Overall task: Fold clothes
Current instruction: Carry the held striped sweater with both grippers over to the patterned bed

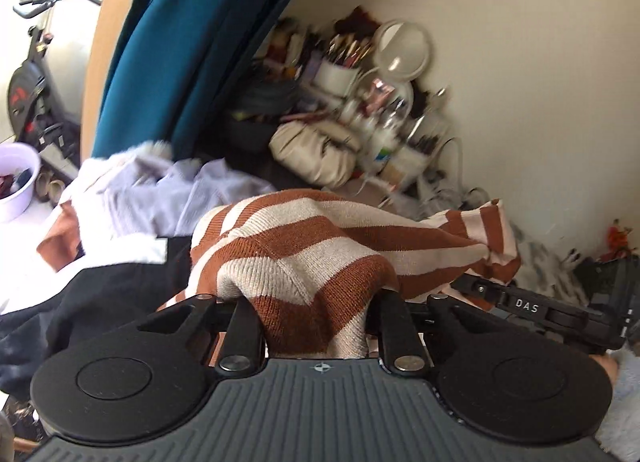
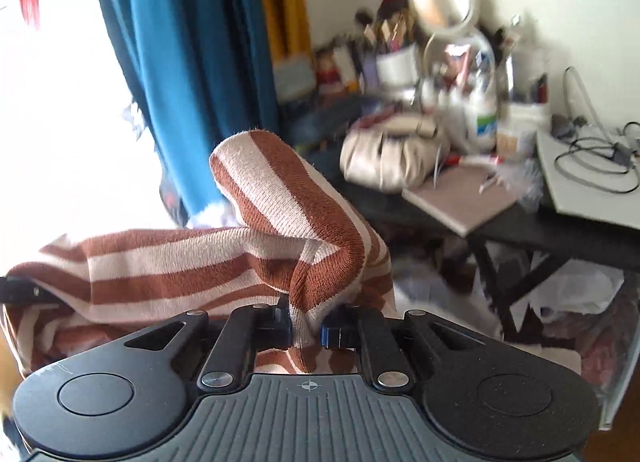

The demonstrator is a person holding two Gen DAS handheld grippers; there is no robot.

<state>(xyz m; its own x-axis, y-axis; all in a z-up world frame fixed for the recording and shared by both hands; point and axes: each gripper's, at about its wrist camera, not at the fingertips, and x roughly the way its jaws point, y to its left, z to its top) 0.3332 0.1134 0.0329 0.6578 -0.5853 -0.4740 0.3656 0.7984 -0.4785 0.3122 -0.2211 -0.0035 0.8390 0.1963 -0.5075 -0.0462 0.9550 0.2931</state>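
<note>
Between the fingers of the right gripper (image 2: 306,328) sits a narrow pinch of the striped sweater (image 2: 168,266): the two black pads are drawn close, with a thin fold of knit clamped between them. From that pinch a tube of the knit, seemingly a sleeve, loops up and away from the fingers.

Left gripper (image 1: 316,314): fingers stand wider, and a thick bunch of the same sweater (image 1: 320,246) fills the gap and spills over them. Cloth hides the pads, so contact is not seen directly, but the bunch appears held.

Long axis: the sweater hangs as a band stretched sideways between the two grips, sagging a little, raised off the clothes pile (image 1: 132,189). In the right wrist view the band runs off to the left of the pinch toward the other gripper's black body at the frame edge; in the left wrist view it runs right, where the right gripper (image 1: 552,312) shows just beyond the cloth's far end.

Both grips are on the garment, neither nearer. No crease line can be made out, and the lower part of the sweater is hidden.

Beyond the sweater: a blue curtain (image 2: 188,61) and a cluttered black table (image 2: 560,234).

Judgement: the coming move turns on this sideways span, on whether the two ends come together or the band is lowered flat; the views do not settle which.
</note>
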